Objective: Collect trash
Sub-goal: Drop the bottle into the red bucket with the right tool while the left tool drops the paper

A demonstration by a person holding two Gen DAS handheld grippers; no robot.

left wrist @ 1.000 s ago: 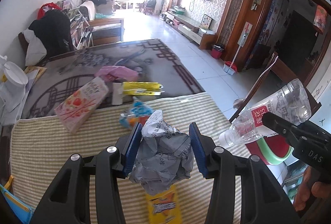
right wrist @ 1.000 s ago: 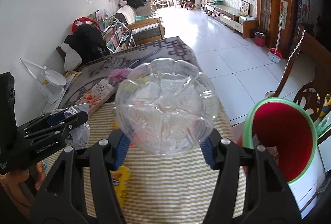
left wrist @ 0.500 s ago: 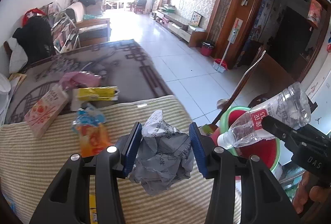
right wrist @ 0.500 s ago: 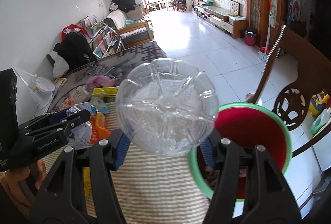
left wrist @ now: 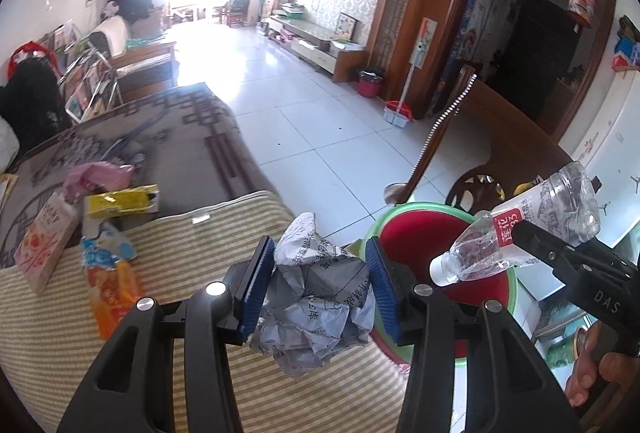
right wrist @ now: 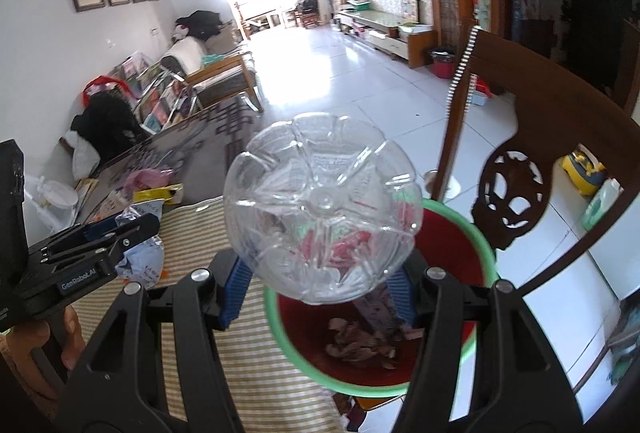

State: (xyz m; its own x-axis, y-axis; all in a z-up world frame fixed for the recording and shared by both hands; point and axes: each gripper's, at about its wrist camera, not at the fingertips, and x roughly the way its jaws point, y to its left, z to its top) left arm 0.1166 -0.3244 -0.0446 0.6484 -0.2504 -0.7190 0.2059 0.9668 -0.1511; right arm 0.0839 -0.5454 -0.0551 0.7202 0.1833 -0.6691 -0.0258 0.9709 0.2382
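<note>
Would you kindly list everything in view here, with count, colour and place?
Crumpled paper: one, grey-white, between the left gripper's pads.
Plastic bottle: one, clear with red label, clamped over the bin.
Bin: one, red with green rim, beside the table.
Snack wrapper: one, orange-blue, on the striped cloth.
Yellow packet: one, farther back.
Pink box: one, left edge.
Pink bag: one, behind the packet.
Wooden chair: one, brown, behind the bin.
Left gripper: black, blue pads.
Right gripper: black, blue pads.

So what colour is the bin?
The bin is red inside with a green rim; the right wrist view shows it best.
</note>
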